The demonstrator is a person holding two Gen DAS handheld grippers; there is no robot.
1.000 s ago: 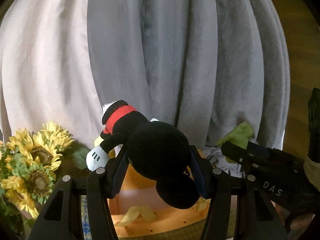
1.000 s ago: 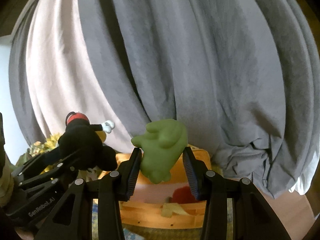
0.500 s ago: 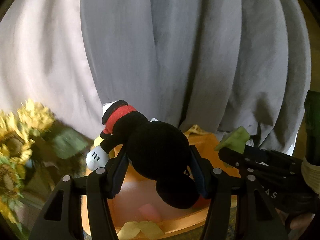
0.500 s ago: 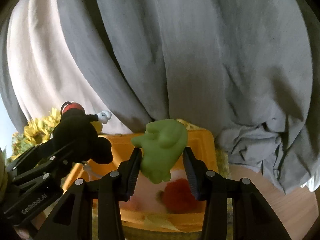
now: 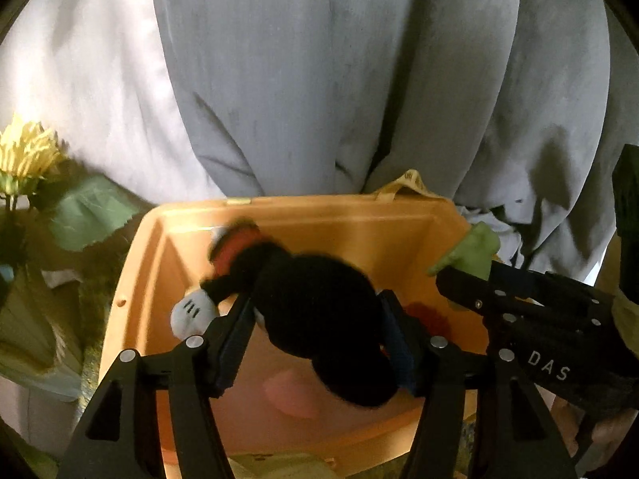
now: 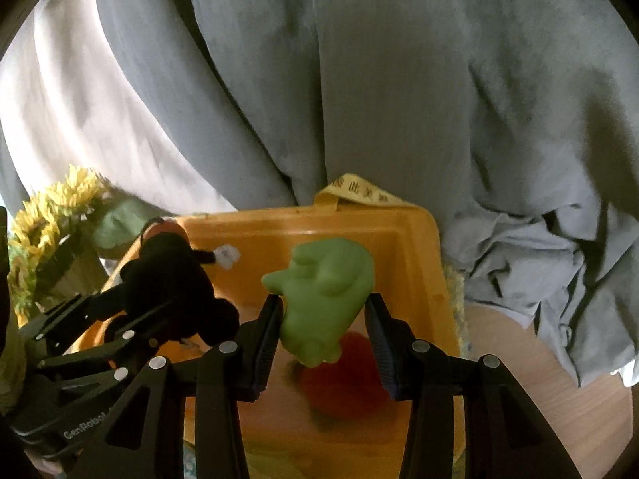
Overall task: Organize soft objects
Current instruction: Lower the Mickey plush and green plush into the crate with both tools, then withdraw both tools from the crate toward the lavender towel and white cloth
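A black mouse plush [image 5: 315, 311] with a red band and white glove hangs over the orange bin [image 5: 319, 204]. It sits between the pads of my left gripper [image 5: 319, 307]; the jaws are opening, though the pads still touch it. My right gripper [image 6: 323, 307] is shut on a green soft toy [image 6: 327, 279], also above the bin [image 6: 303, 215]. In the left wrist view the right gripper [image 5: 447, 279] shows at the right with the green toy [image 5: 475, 247]. The plush [image 6: 167, 279] appears at the left of the right wrist view.
A red soft thing [image 6: 347, 371] and a pink one [image 5: 291, 395] lie in the bin. Grey curtains [image 6: 359, 80] hang right behind it. Sunflowers [image 5: 24, 155] stand to the left. Wooden floor [image 6: 559, 407] shows at the right, with crumpled curtain cloth [image 6: 519, 263] on it.
Both grippers came down and forward with their toys and tipped downward, so the bin's inside now fills the lower view. The plush has blurred and sagged slightly in the left jaws.
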